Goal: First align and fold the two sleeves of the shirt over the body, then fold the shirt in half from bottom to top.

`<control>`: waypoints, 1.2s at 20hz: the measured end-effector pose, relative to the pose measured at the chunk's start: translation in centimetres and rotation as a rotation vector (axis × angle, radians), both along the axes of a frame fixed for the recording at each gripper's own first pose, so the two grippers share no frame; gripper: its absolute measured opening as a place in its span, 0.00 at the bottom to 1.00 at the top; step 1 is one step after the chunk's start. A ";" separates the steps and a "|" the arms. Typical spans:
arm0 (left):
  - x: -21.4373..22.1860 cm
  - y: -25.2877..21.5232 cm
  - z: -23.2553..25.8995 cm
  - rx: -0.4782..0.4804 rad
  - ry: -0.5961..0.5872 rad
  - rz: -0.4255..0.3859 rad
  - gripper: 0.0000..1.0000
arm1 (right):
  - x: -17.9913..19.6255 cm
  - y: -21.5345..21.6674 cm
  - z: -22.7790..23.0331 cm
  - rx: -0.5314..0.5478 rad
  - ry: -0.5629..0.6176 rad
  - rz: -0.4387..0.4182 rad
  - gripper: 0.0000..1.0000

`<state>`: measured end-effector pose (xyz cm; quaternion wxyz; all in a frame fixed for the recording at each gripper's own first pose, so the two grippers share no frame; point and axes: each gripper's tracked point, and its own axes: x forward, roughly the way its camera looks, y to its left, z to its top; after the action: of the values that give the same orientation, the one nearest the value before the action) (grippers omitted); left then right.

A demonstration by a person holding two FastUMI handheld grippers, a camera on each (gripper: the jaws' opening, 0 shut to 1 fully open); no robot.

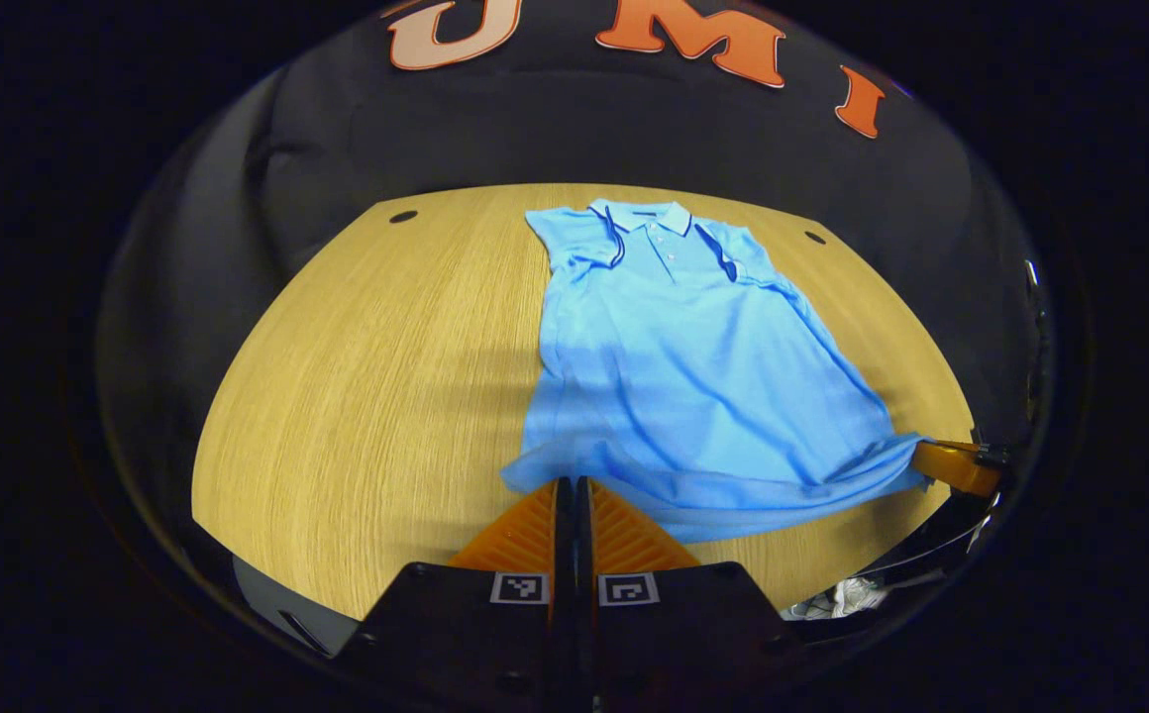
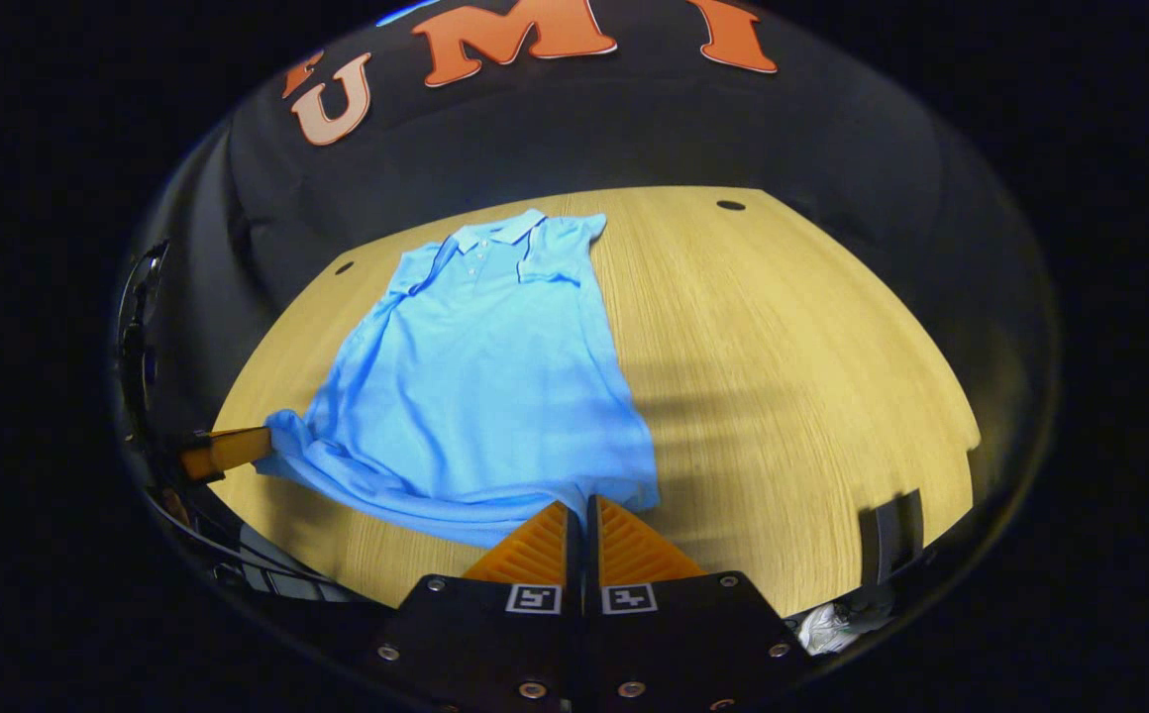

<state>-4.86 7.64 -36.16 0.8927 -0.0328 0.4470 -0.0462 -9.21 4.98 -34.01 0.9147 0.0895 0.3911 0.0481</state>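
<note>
A light blue polo shirt (image 1: 683,366) (image 2: 475,376) lies face up on the wooden table (image 1: 366,376) (image 2: 783,376), collar at the far end. Both short sleeves (image 1: 579,243) (image 1: 733,255) are turned in over the body. My left gripper (image 1: 567,483) is shut on the hem's near left corner, which is raised a little off the table. My right gripper (image 2: 581,503) is shut on the other hem corner. The hem stretches taut between them. Each gripper also shows in the other's view, the right gripper (image 1: 956,465) and the left gripper (image 2: 228,449), both pinching blue cloth.
Small dark holes (image 1: 403,216) (image 1: 814,238) (image 2: 730,205) sit near the table's far corners. A dark upright piece (image 2: 891,535) stands at the near right edge. Something white and crumpled (image 1: 847,597) lies below the front edge. Bare wood flanks the shirt on both sides.
</note>
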 end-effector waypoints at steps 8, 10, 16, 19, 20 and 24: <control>6.2 0.3 4.5 0.007 -0.112 -0.027 0.05 | 7.1 0.1 4.8 -0.044 -0.109 0.022 0.01; 7.9 0.6 5.6 -0.007 -0.135 -0.015 0.05 | 8.7 0.0 5.7 -0.055 -0.130 0.025 0.01; 13.9 1.6 8.6 -0.016 -0.209 -0.018 0.05 | 13.9 -0.3 8.7 -0.077 -0.184 0.020 0.01; 17.1 1.9 10.0 -0.021 -0.241 -0.030 0.05 | 17.1 -0.2 10.2 -0.110 -0.216 0.028 0.01; 18.2 2.1 10.2 -0.026 -0.249 -0.030 0.05 | 18.2 0.0 10.6 -0.120 -0.223 0.034 0.01; 23.1 3.2 10.3 -0.040 -0.259 -0.036 0.05 | 23.0 0.8 11.1 -0.138 -0.223 0.035 0.00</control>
<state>18.28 10.88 -25.86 0.9412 -0.0363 0.3275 -0.0749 13.84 5.81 -22.87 0.9555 0.0136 0.2910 0.0469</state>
